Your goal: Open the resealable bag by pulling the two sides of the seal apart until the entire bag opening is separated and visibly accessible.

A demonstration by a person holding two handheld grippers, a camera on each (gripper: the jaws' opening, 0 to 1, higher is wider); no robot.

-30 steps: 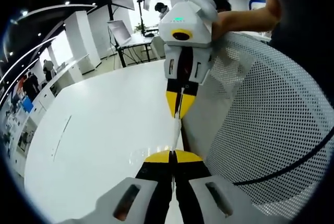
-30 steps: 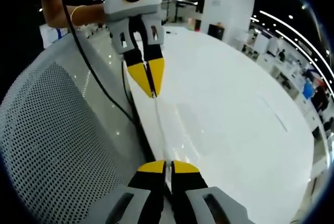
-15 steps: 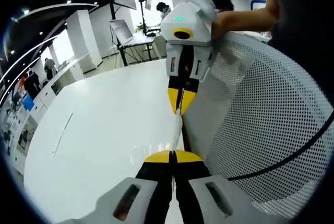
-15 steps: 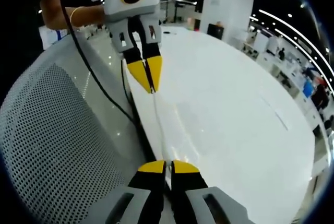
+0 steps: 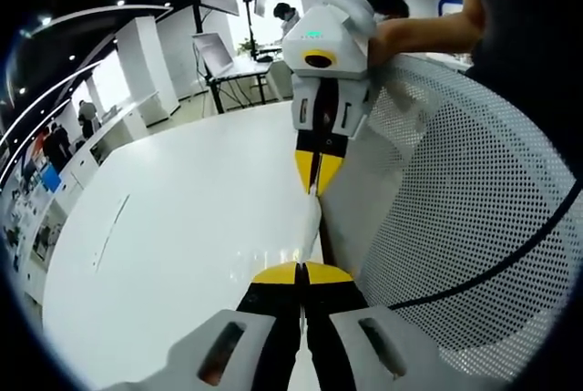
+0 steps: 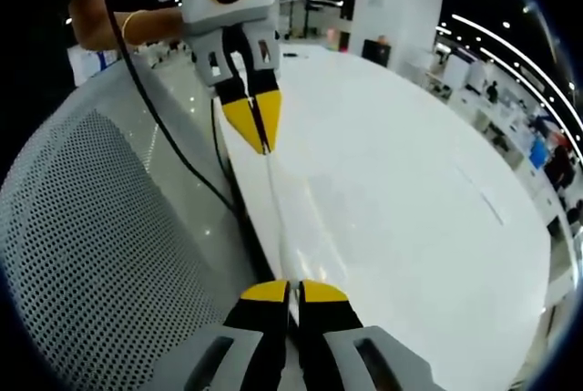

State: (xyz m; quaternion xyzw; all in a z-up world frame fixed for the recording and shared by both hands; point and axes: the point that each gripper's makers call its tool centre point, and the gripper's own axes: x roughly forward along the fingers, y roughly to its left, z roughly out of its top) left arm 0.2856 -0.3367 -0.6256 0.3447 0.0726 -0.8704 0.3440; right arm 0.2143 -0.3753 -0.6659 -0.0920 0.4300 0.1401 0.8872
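While both grippers pinch the bag between them, the state reads as follows.

Left gripper: in the left gripper view the left gripper (image 5: 301, 274) has its yellow tips pressed together on the near end of the bag (image 5: 311, 225); in the right gripper view it hangs ahead and above, tips closed on the bag's far end.

Right gripper: in the right gripper view the right gripper (image 6: 289, 292) is likewise pinched on the bag's edge; in the left gripper view it faces the camera from straight ahead, tips closed.

Bag: a thin, clear strip seen edge-on, stretched from one pair of tips to the other, held above the table (image 5: 182, 218). I cannot tell whether each gripper holds one side of the seal or both.

Surroundings: a mesh chair back (image 5: 474, 227) lies to the right of the left gripper and to the left of the right one; a hand (image 6: 137, 22) holds the left gripper.

Step in hand: grip taken on the seal, pull apparently begun or about to begin; the mouth shows no clear gap yet.

Next move: probably drawing the grippers apart, steadily, keeping both pinches firm so the thin film does not slip, until the whole opening parts.
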